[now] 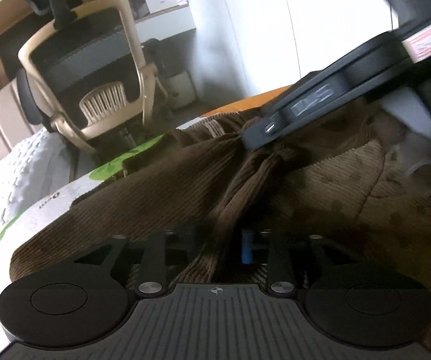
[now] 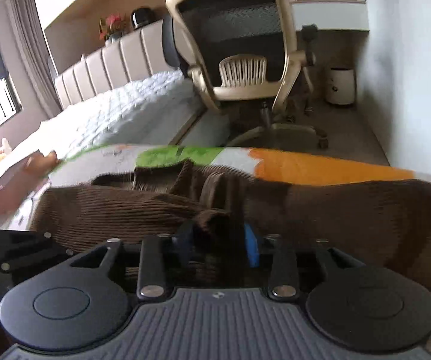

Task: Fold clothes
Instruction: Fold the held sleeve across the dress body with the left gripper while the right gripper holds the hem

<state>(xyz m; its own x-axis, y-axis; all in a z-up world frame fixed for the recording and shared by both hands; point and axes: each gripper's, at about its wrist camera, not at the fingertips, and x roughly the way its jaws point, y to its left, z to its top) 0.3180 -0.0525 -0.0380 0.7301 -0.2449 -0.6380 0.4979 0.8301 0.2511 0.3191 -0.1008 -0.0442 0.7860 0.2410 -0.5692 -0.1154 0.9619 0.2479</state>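
Two hand-held grippers pinch a brown corduroy garment (image 2: 125, 207) over a table covered in a cartoon-print cloth (image 2: 305, 165). The right gripper (image 2: 218, 240), its blue-padded fingers (image 2: 253, 246) drawn close, has a bunched fold of the corduroy clamped between them just ahead of its body; most of the garment stretches away in front and to both sides. The left gripper (image 1: 224, 249) is likewise closed down on a gathered ridge of the fabric running straight forward from its fingers, and the right gripper's body crosses above it at upper right. A lighter, spotted lining (image 1: 350, 180) shows to the right. Doing this well likely means moving both grips together, keeping the fabric taut so the fold lands flat. An office chair (image 2: 245, 45) stands beyond the table.
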